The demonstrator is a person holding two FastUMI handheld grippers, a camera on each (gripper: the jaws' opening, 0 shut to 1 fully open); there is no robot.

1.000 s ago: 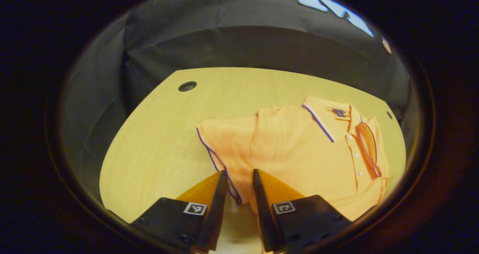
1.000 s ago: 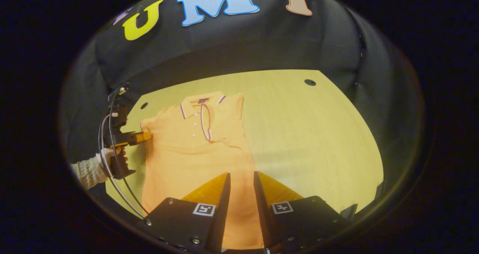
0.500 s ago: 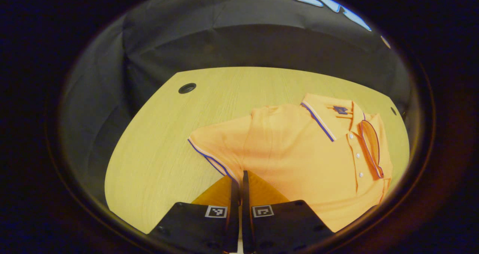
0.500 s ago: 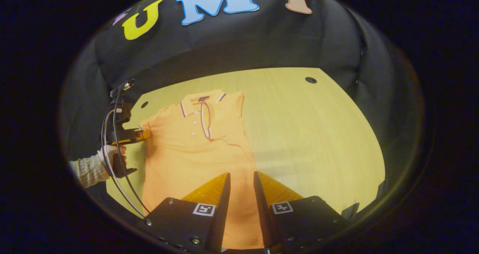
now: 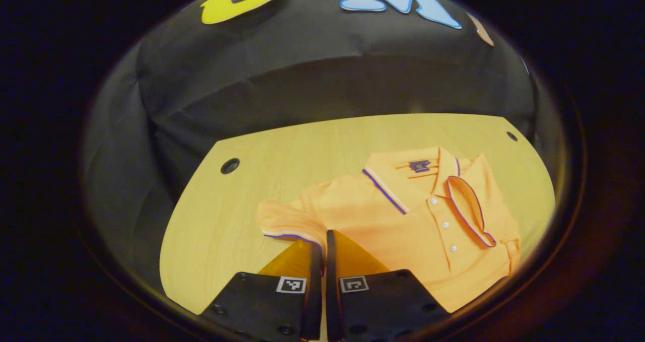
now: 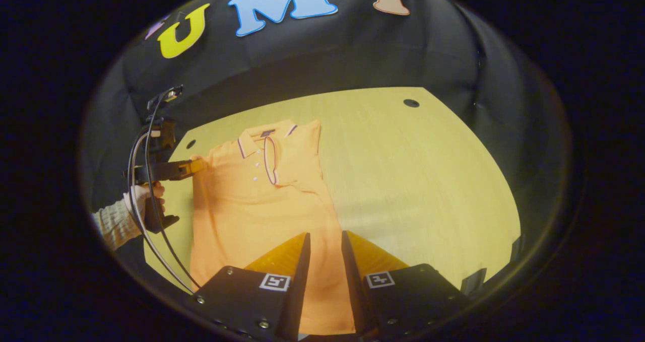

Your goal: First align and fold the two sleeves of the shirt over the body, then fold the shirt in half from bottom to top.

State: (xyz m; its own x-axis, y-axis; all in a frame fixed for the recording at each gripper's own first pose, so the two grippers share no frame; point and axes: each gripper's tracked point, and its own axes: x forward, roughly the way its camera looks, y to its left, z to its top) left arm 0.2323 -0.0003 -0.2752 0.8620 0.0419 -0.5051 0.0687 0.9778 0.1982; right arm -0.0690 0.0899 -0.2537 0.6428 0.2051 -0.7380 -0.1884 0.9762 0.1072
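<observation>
In the left gripper view, a pale wood-grain table [image 5: 262, 181] with a rounded corner and a dark round cable hole [image 5: 230, 165] stands against creased black cloth [image 5: 282, 80]. An orange polo shirt [image 5: 403, 231] of knit fabric lies on it to the right, its collar toward the far edge, with dark piping along the collar, a buttoned placket and one trimmed sleeve already folded across the chest. The left gripper [image 5: 319, 241] has its jaws pressed together on the other sleeve [image 5: 287, 223], at its piped hem, with the cloth bunched and raised. In the right gripper view, the shirt [image 6: 257, 201] lies lengthwise on the left part of the table [image 6: 428, 181], collar far and hem near. The right gripper [image 6: 325, 241] hangs above the hem with its jaws a little apart, clamped on nothing. Farther left, a hand [image 6: 143, 193] in a ribbed sleeve holds the left gripper [image 6: 194, 166] at the shirt's shoulder.
</observation>
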